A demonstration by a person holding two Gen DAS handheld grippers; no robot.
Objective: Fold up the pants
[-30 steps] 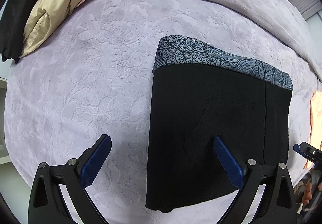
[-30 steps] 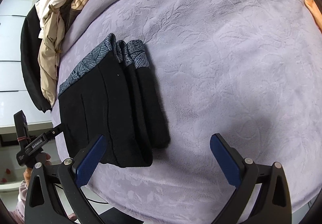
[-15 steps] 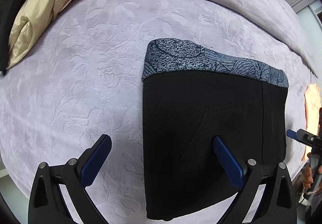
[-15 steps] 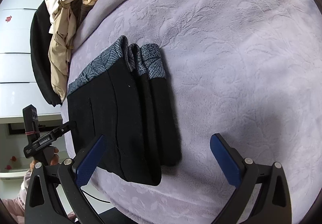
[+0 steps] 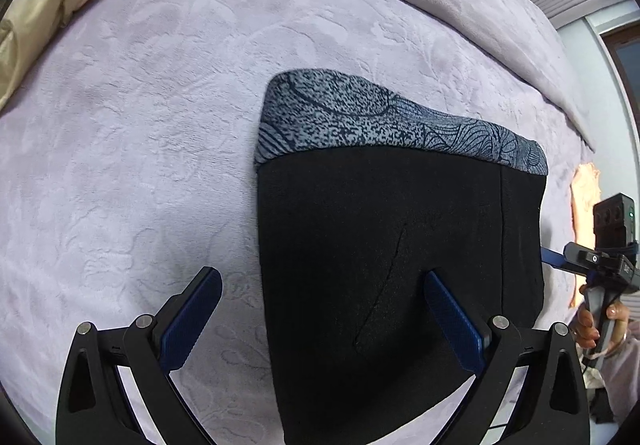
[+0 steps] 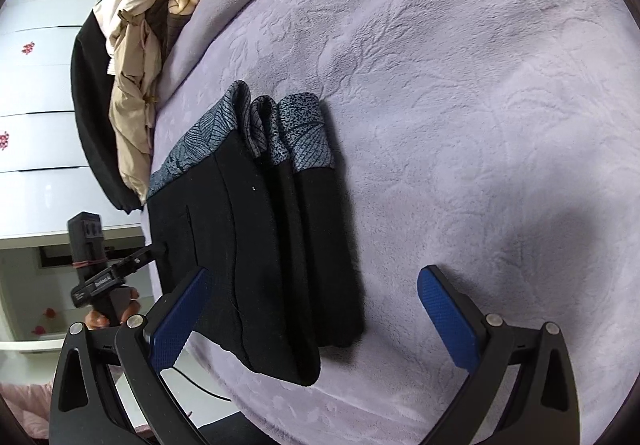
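Black pants with a grey patterned waistband lie folded into a compact stack on the lilac bedspread. In the right wrist view the same folded pants show their stacked layers side on. My left gripper hovers open over the pants' near left edge, holding nothing. My right gripper is open too, above the stack's near end, with nothing between its blue pads. The right gripper appears at the far right edge of the left wrist view, in a hand.
A heap of beige, striped and black clothes lies at the bed's far end. White drawers stand beside the bed. An orange cloth sits at the bed's right edge. The bedspread stretches wide to the right of the pants.
Both grippers have drawn closer to the folded pants, which now look larger in both views. The pants lie still. Both grippers stay open.
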